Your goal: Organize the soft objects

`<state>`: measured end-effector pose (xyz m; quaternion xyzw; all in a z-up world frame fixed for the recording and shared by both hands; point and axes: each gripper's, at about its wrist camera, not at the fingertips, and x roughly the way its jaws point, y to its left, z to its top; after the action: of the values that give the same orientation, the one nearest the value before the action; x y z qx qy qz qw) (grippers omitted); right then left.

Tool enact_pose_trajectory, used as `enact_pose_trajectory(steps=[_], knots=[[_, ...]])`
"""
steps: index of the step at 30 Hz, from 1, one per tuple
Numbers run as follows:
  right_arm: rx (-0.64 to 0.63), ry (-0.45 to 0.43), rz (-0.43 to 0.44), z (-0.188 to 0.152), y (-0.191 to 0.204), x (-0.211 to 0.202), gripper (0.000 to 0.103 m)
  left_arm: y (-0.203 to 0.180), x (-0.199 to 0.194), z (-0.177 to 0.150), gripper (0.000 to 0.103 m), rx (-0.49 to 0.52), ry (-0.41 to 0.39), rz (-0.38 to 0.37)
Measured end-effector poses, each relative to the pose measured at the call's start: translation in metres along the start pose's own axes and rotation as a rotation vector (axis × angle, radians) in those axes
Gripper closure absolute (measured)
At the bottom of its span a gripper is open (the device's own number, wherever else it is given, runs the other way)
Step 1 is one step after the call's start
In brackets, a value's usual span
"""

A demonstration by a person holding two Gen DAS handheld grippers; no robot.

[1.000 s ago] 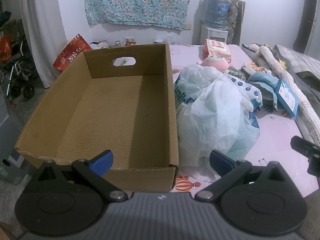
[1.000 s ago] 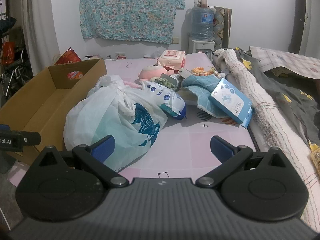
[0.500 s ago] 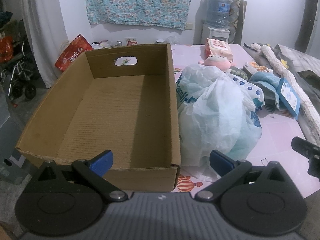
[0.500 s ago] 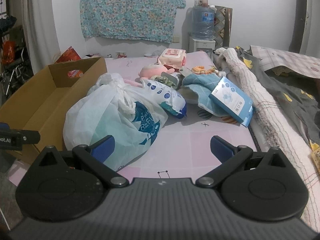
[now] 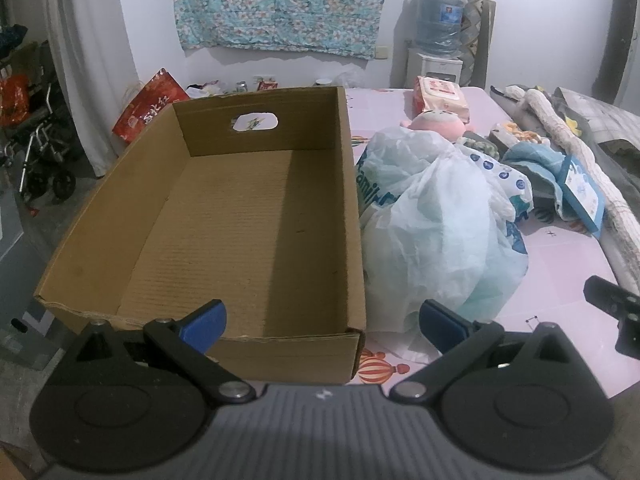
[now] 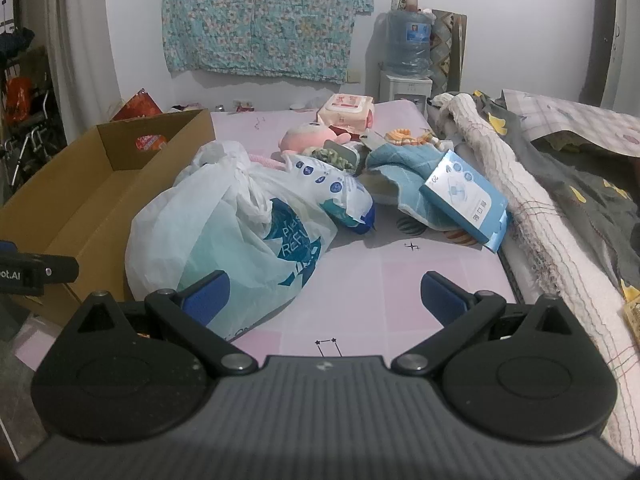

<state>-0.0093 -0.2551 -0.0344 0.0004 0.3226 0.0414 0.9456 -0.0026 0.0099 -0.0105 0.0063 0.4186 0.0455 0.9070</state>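
2 tongs agape; pink plush (image 6: 308, 136) half hidden behind plastic bag (image 6: 224, 236).

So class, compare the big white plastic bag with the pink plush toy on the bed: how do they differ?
The white plastic bag is crinkled, translucent film with teal print; the pink plush toy is fuzzy, opaque and plain pink. The bag lies near both grippers, against the cardboard box; the toy lies farther back, near the wipes pack. The bag looks far bulkier. Both rest on the pink sheet, outside the box.
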Motion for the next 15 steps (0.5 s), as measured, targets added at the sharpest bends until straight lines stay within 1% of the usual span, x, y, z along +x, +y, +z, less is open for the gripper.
enact_pose_trajectory(steps=[11,15], knots=[[-0.003,0.003,0.001,-0.0019,0.0000,0.0023,0.001,-0.0014,0.0004,0.0006,0.000,0.002,-0.002,0.003],[0.012,-0.018,-0.003,-0.0028,-0.0059,0.0003,0.001,-0.0042,-0.0075,0.0046,0.000,0.008,-0.047,-0.012]])
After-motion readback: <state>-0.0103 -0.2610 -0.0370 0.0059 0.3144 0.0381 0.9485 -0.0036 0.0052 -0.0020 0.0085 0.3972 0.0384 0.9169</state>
